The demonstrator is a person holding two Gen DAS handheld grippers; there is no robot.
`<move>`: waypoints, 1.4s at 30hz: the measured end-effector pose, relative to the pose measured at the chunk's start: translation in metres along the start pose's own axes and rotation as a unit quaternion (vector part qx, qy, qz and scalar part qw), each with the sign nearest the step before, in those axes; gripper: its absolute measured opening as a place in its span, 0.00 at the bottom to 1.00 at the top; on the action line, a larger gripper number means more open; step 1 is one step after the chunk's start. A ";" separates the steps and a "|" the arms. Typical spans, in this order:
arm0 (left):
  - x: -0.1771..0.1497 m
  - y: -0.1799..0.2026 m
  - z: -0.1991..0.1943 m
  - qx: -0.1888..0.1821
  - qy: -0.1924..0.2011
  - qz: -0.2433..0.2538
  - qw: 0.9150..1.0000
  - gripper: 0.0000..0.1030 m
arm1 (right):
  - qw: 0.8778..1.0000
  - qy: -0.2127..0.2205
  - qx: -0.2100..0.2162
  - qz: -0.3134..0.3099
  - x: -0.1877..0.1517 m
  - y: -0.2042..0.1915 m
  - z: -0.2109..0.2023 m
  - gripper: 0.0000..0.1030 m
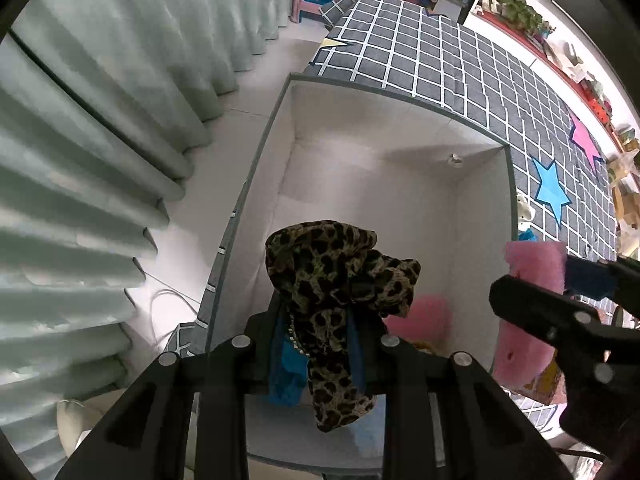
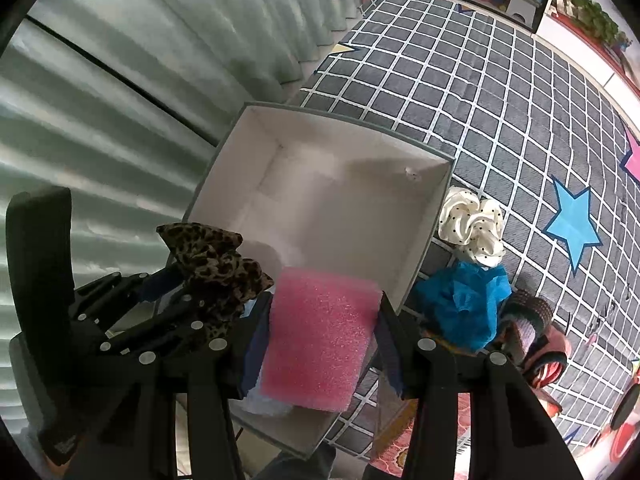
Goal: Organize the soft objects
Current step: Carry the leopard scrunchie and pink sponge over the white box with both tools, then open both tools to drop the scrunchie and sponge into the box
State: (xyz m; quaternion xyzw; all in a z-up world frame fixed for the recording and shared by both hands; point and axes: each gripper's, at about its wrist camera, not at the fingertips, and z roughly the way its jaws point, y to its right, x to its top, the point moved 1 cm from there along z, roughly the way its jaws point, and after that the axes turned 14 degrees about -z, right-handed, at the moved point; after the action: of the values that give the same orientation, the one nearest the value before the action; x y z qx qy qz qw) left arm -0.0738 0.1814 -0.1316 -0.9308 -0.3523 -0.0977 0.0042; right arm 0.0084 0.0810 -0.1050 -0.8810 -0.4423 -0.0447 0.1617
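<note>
My left gripper (image 1: 320, 340) is shut on a leopard-print scrunchie (image 1: 340, 280) and holds it over the open white box (image 1: 400, 184). It also shows in the right wrist view (image 2: 216, 264). My right gripper (image 2: 320, 336) is shut on a pink foam sponge (image 2: 316, 336), held above the near right corner of the box (image 2: 320, 204). The sponge also shows in the left wrist view (image 1: 524, 320). Something pink (image 1: 420, 316) lies in the box's near right corner.
The box sits on a grey checked mat (image 2: 500, 100) with star shapes. A white dotted scrunchie (image 2: 472, 226), a blue mesh piece (image 2: 464, 300) and a striped item (image 2: 536, 332) lie on the mat right of the box. Pale curtains (image 1: 100, 140) hang at left.
</note>
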 end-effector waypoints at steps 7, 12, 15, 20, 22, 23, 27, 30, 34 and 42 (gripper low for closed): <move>0.006 0.003 0.005 0.004 -0.002 -0.001 1.000 0.29 | 1.000 -0.003 -0.001 0.002 0.005 0.004 0.004 0.49; 0.015 0.005 0.009 0.005 -0.002 -0.004 1.000 0.29 | 1.000 -0.004 0.000 0.005 0.012 0.006 0.007 0.49; 0.022 0.009 0.011 0.006 -0.002 -0.004 1.000 0.29 | 1.000 -0.004 0.001 0.007 0.018 0.008 0.010 0.49; 0.032 0.014 0.016 0.008 -0.003 -0.001 1.000 0.29 | 1.000 -0.005 0.001 0.014 0.030 0.016 0.014 0.49; 0.036 0.016 0.019 0.008 -0.004 -0.001 1.000 0.29 | 1.000 -0.006 0.000 0.017 0.033 0.019 0.016 0.49; 0.038 0.017 0.020 0.008 -0.005 0.000 1.000 0.29 | 1.000 -0.007 -0.001 0.020 0.035 0.021 0.016 0.49; 0.042 0.020 0.024 0.010 -0.007 0.004 1.000 0.29 | 1.000 -0.011 0.001 0.027 0.037 0.025 0.020 0.49; 0.043 0.021 0.028 0.012 -0.010 0.003 1.000 0.29 | 0.999 -0.013 0.005 0.029 0.038 0.028 0.025 0.49; 0.044 0.023 0.032 0.012 -0.015 0.004 1.000 0.29 | 0.999 -0.016 0.007 0.027 0.039 0.029 0.028 0.49; 0.042 0.026 0.029 0.003 -0.002 0.010 1.000 0.44 | 0.999 -0.014 0.014 0.031 0.042 0.031 0.029 0.49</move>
State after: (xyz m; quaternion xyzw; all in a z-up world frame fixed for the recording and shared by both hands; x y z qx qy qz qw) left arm -0.0205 0.1915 -0.1505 -0.9345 -0.3430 -0.0945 0.0074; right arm 0.0561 0.1055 -0.1308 -0.8925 -0.4175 -0.0212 0.1696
